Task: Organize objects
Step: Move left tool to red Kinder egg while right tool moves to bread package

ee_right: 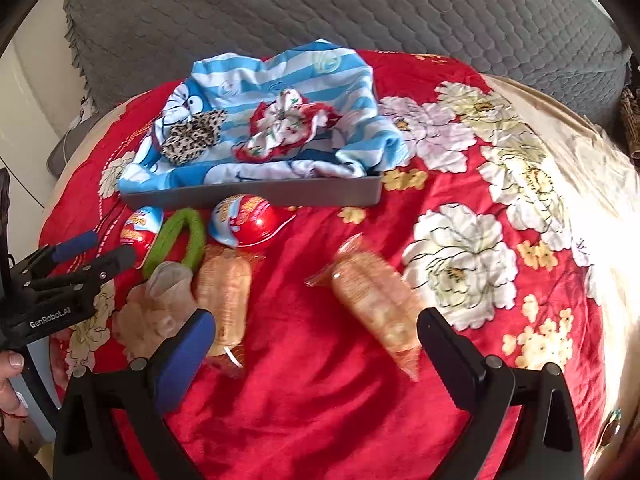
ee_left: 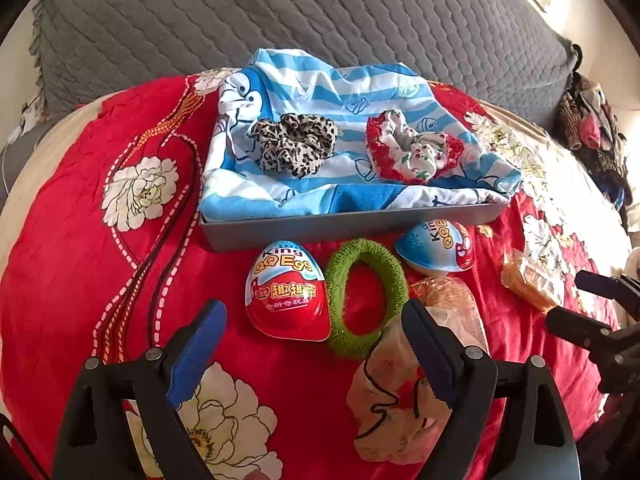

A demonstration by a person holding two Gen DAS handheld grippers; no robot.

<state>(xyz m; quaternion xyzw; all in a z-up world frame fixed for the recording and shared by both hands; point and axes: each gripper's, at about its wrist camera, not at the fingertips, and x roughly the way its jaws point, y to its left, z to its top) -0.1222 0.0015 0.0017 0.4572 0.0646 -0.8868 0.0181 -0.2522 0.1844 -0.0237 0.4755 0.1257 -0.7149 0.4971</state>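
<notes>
My left gripper [ee_left: 314,312] is open above the red flowered bedspread. A red toy egg [ee_left: 286,292] and a green hair ring [ee_left: 366,296] lie just ahead between its fingers, untouched. A pale scrunchie [ee_left: 392,400] lies under its right finger. A second egg [ee_left: 438,248] rests by the grey tray [ee_left: 348,224]. The tray holds a blue striped cloth [ee_left: 320,92], a leopard scrunchie [ee_left: 294,142] and a red-and-white scrunchie [ee_left: 412,148]. My right gripper [ee_right: 316,316] is open, with one snack packet [ee_right: 376,292] near its right finger and another [ee_right: 224,292] by its left.
A grey quilted cushion [ee_left: 280,12] rises behind the tray. A heap of clothes [ee_left: 592,128] sits at the far right. The bedspread [ee_right: 460,240] stretches on to the right of the packets. A hand [ee_right: 10,364] grips the left tool at the left edge.
</notes>
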